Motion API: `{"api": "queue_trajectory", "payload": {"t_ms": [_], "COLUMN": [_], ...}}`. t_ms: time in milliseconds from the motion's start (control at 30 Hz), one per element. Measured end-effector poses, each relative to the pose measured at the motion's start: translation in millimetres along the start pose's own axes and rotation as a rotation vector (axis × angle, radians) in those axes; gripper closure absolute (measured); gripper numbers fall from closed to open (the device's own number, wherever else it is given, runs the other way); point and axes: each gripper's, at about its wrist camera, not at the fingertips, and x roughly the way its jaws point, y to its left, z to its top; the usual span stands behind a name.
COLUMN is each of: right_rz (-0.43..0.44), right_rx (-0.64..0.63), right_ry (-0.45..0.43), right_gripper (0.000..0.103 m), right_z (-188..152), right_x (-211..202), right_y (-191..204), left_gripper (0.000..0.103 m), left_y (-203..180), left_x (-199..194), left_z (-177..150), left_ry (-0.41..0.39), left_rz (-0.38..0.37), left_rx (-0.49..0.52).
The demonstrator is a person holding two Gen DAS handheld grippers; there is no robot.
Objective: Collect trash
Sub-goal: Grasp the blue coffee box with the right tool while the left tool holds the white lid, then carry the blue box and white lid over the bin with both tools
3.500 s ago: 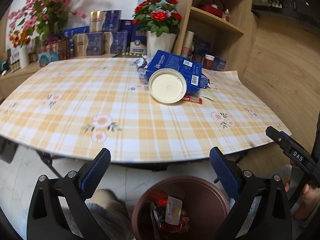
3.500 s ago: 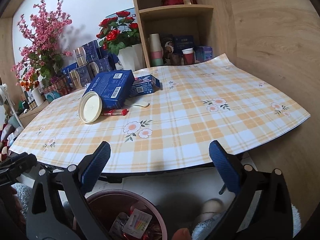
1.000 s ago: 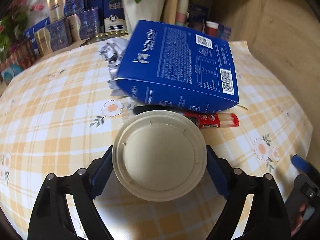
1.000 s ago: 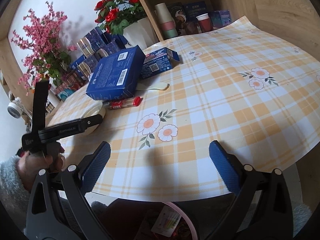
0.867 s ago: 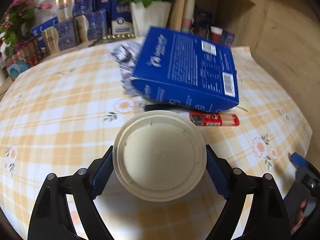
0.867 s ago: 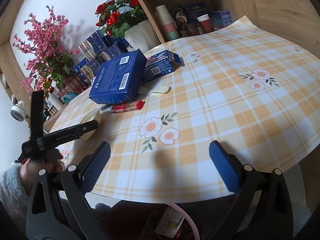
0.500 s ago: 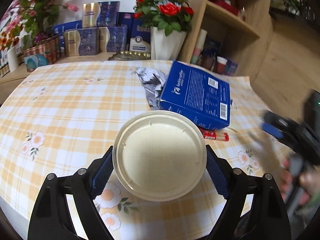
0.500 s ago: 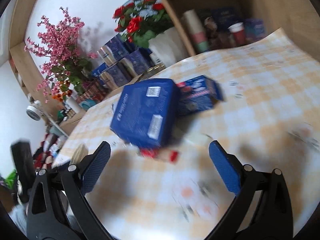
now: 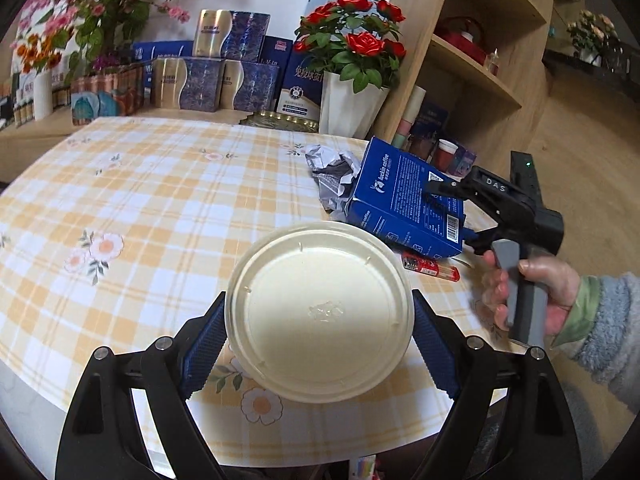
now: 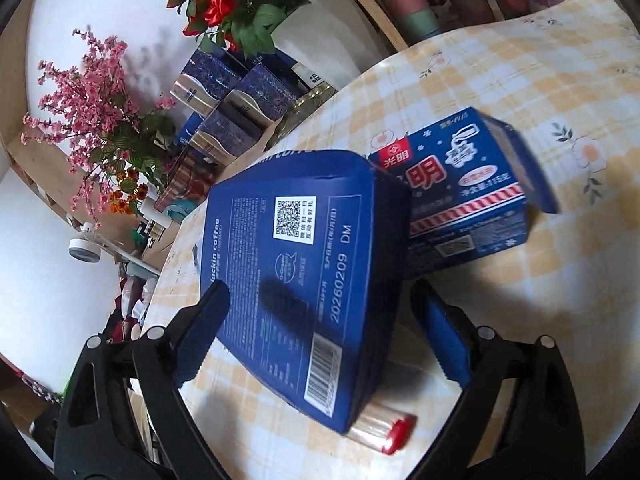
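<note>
My left gripper (image 9: 318, 344) is shut on a round cream plastic lid (image 9: 318, 310) and holds it above the checked table (image 9: 160, 208). A blue coffee box (image 9: 404, 204) lies on the table beyond it, with crumpled foil (image 9: 332, 164) behind it and a red-capped tube (image 9: 430, 266) in front. My right gripper (image 10: 320, 332) is open, its fingers on either side of the blue coffee box (image 10: 304, 264). A smaller blue milk carton (image 10: 464, 188) lies behind that box, and the tube (image 10: 380, 430) lies beside it.
A white vase of red roses (image 9: 348, 64), stacked blue and gold boxes (image 9: 212, 76) and a wooden shelf unit (image 9: 468, 60) stand behind the table. Paper cups (image 10: 412, 8) sit on the shelf. The table's front edge (image 9: 320, 452) is near me.
My left gripper closed on the lid and lifted it back off the table. My right gripper swung in over the table and now straddles the blue coffee box.
</note>
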Motion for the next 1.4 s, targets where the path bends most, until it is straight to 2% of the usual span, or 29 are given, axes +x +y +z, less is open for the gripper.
{"api": "queue_trajectory", "payload": {"t_ms": [133,267,367,567,800,967,1167,1400], "right_rz": [0.017,0.051,0.087,0.12,0.025,-0.049,-0.109,-0.146], "right_rx": [0.086,0.136,0.143,0.128,-0.039,-0.174,-0.279,-0.33], "right_ry": [-0.004,0.0,-0.009,-0.115,-0.27,-0.358,-0.398,-0.387], "right_gripper": [0.013,0.032,0.043,0.059,0.06,0.06,0.06,0.061], "right_z": [-1,0,-2,-1,4,-1,-16,-58], "right_x": [7,11,4,-31,-80,-117,-154,-200], "right_y": [-7,-8,-3,15,49,71,86,90], "left_gripper": [0.019,0.019,0.019,0.019,0.019,0.019,0.019,0.019], "left_y": [5,7,11,9,-4,-5,-7,-21], "left_x": [2,0,-2,1,5,6,-5,-37], "left_z": [-7,-9,-13,-20,-22,-22,-20,-26], "left_ry": [0.007,-0.006,-0.025,-0.033,-0.038,-0.044,-0.062,-0.084], "left_rz": [-0.011,-0.023,-0.063,-0.105,-0.131,-0.147,-0.156,-0.173], "left_rx": [-0.022,-0.026,-0.043,-0.05,0.005,0.006,-0.007,-0.003]}}
